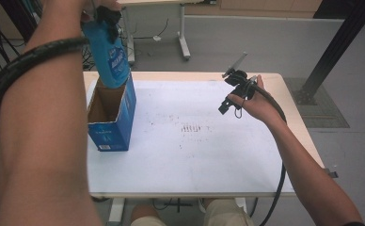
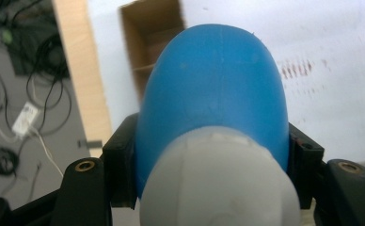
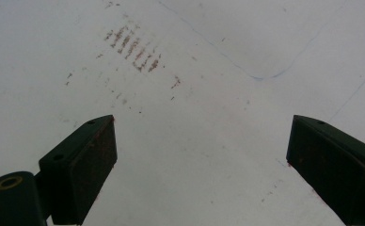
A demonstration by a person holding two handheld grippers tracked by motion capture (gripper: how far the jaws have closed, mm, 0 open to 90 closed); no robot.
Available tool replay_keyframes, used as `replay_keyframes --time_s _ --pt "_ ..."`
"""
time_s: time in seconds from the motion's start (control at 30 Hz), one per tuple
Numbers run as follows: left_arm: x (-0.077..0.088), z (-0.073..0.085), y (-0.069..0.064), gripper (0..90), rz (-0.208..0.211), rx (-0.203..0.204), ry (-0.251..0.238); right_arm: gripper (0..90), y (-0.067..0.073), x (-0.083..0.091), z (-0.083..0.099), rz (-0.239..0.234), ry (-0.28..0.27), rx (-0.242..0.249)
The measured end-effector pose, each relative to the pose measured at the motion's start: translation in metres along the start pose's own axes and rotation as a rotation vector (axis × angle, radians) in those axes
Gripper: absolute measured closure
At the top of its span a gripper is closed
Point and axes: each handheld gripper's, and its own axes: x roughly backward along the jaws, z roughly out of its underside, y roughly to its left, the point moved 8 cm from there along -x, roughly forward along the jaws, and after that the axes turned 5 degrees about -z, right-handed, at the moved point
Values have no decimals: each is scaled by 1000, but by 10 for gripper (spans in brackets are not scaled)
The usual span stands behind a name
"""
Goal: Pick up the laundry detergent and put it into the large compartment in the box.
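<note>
A blue bottle (image 1: 111,59) with a white cap (image 2: 218,186) hangs from my left gripper (image 1: 106,16), whose jaws are shut on its upper part just below the cap. The bottle's (image 2: 213,89) lower end points down at the open top of a blue cardboard box (image 1: 120,117), which stands on the left of the white table (image 1: 194,155). In the left gripper view the box's brown inside (image 2: 152,37) lies beyond the bottle. My right gripper (image 1: 227,101) is held above the table's right half, and its jaws (image 3: 202,165) stand wide open with nothing between them.
Small reddish-brown marks (image 1: 192,127) dot the middle of the tabletop. Cables and a power strip (image 2: 25,117) lie on the floor left of the table. A black frame post (image 1: 331,52) stands at the far right, and another table's legs (image 1: 184,42) stand behind.
</note>
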Motion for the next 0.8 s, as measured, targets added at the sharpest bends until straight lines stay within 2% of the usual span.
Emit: replay_keyframes --time_s 0.1,0.17,0.33,0.43,0.8 --pt "8 3 16 375 -1 89 1 91 1 0 0 -1 -3 6" --pt "12 6 24 375 -3 133 -4 91 1 1 1 0 -2 4" --pt "15 12 37 376 -14 185 -2 91 -2 1 3 -3 -5 4" --pt "13 14 42 375 -15 205 2 92 -2 0 2 -7 -1 4" --pt "0 17 49 375 -17 227 7 92 -4 1 3 -5 -2 -3"
